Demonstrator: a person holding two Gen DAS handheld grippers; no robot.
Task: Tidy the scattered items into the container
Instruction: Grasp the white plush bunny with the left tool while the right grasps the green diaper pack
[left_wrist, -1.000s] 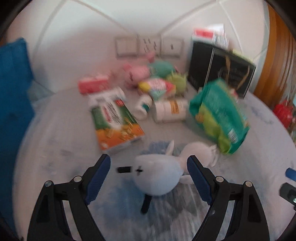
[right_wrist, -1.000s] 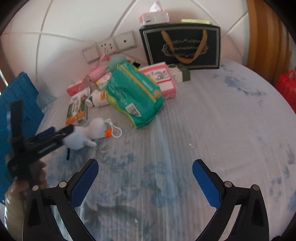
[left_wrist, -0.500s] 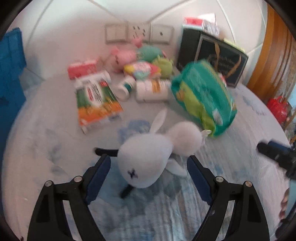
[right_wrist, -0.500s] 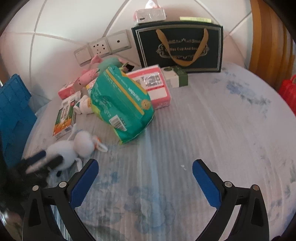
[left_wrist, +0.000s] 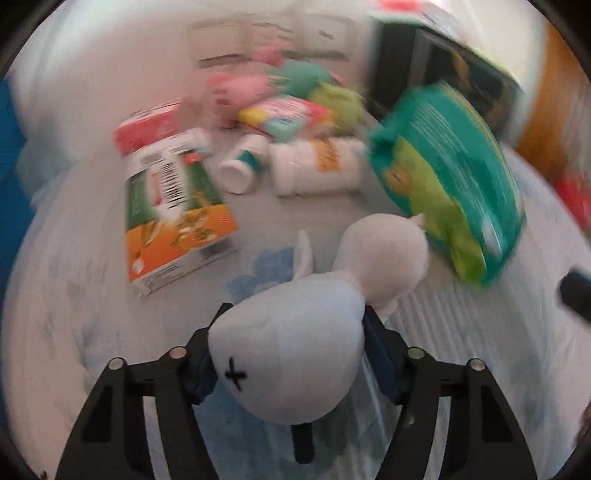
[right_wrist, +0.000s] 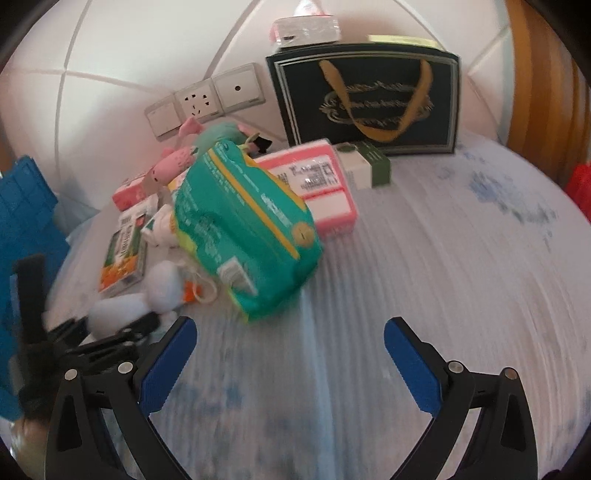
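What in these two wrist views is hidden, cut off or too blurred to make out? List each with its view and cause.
- Left wrist: print on the green-and-orange box is lost to motion blur.
- Left wrist: the plush duck covers the left tongs' pads.
- Right wrist: the blue crate is cut off by the left edge, its inside unseen.
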